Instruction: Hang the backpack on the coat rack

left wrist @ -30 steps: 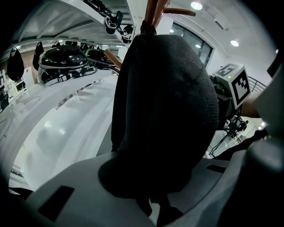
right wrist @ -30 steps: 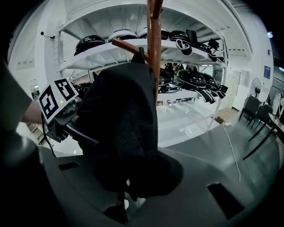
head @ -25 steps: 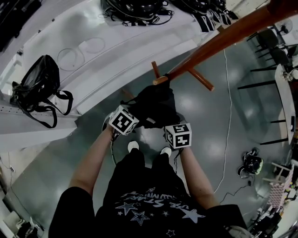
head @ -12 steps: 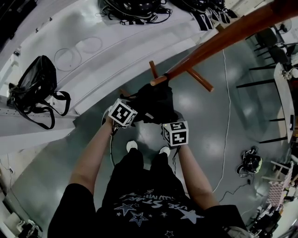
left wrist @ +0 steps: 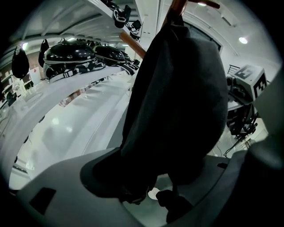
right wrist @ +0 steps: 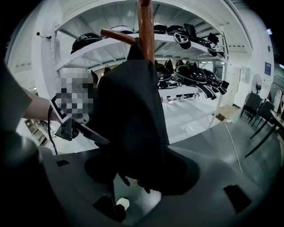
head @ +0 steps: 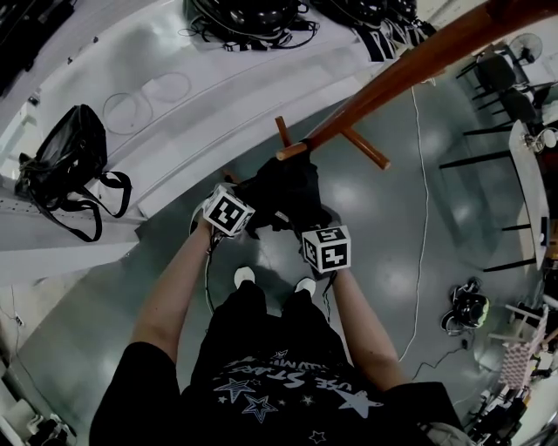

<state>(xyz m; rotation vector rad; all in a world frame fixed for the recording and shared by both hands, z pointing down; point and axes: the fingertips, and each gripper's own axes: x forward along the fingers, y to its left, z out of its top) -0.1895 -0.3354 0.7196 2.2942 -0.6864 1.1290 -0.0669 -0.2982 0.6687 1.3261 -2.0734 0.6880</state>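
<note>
Counted, near to far:
- One person (head: 279, 383).
- Two shoes (head: 245, 276), white-toed, near.
- One backpack (head: 288, 192), centre.
- One coat rack (head: 410, 65), three pegs (head: 366, 150) in sight.
- One black bag (head: 65, 157) on the left shelf (head: 218, 113).
- One white cable (head: 425, 218), right.
- Helmets (head: 253, 13), far: too crowded to count.

White lettering is curving across the chest of the person's black shirt (head: 277, 381) among printed stars, only "STARS" reading clearly, while the two marker cubes (head: 228, 212) are showing patterned squares, not words, and a blue wall sign (right wrist: 267, 68) is appearing too small to read.
</note>
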